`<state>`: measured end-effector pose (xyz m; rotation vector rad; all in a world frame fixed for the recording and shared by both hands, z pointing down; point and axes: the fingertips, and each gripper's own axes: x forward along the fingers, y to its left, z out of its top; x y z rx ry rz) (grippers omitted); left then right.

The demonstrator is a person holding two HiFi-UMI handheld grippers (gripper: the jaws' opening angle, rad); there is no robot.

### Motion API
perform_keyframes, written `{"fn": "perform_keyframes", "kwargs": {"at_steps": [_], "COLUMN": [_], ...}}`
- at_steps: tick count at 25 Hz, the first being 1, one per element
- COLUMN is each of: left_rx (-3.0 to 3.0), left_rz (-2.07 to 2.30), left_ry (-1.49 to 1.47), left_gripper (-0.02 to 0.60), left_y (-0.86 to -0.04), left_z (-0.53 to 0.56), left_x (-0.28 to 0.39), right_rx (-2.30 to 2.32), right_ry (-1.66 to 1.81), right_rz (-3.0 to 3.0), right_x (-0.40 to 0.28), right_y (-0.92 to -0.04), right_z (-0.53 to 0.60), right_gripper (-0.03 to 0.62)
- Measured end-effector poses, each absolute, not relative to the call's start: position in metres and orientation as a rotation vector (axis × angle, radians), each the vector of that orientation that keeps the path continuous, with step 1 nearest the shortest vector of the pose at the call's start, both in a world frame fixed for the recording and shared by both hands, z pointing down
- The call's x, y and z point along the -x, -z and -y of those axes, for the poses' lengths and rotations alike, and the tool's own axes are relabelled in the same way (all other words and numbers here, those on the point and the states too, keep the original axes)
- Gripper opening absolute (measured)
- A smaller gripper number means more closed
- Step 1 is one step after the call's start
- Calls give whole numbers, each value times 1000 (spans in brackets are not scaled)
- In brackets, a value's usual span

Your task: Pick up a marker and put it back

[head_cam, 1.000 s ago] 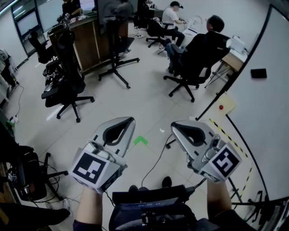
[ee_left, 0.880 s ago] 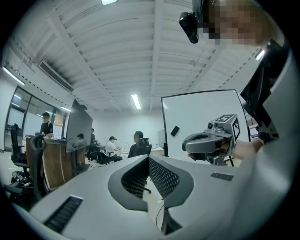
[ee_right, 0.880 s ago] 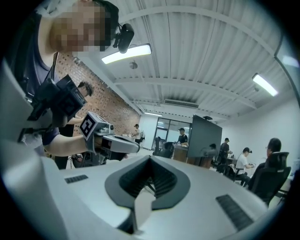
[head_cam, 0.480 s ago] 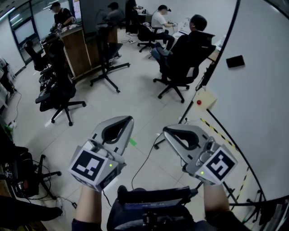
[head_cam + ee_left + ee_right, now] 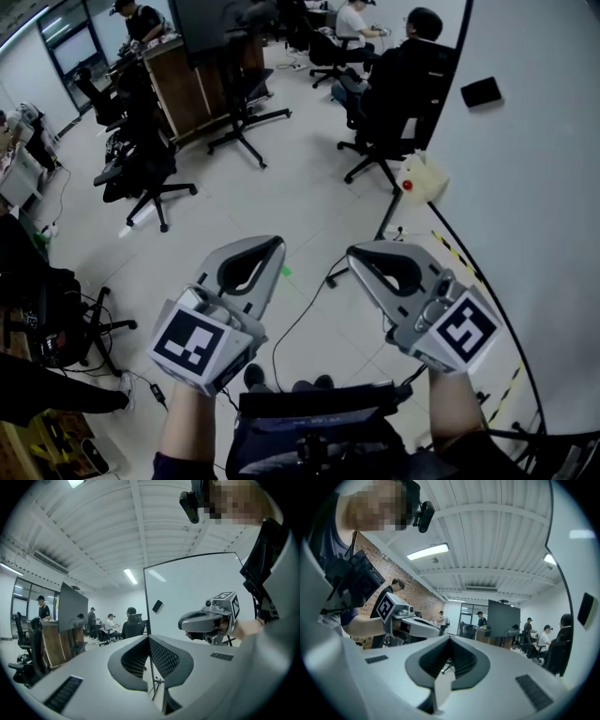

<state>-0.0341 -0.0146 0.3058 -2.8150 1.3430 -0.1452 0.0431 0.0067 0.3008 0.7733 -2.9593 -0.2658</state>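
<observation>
Tiled office floor [image 5: 300,211], whiteboard [image 5: 544,187] at frame right. Left gripper [image 5: 270,247] and right gripper [image 5: 359,255]: jaws closed, empty. Brick wall [image 5: 412,585] appears only in right gripper view.

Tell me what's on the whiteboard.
A black block sits high on the whiteboard; the rest in view is bare. Its right side runs out of frame, and the right hand-held gripper hides a lower patch in the left gripper view.

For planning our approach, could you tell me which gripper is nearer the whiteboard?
Right. The right gripper is beside the whiteboard; the left gripper is beyond it, farther off.
</observation>
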Motion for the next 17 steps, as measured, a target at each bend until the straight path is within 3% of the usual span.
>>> {"fn": "perform_keyframes", "kwargs": {"at_steps": [9,17], "left_rx": [2764,2765], "left_rz": [-1472,-1570], "left_ry": [145,127], "left_gripper": [0,0], "left_y": [-304,-281], "left_z": [-12,-45], "left_x": [79,212], "right_rx": [-677,-605], "right_ry": [234,159], "right_rz": [2983,2948], "right_x": [-6,117], "right_y": [-304,-285], "right_z": [-24,-51], "right_gripper": [6,7]}}
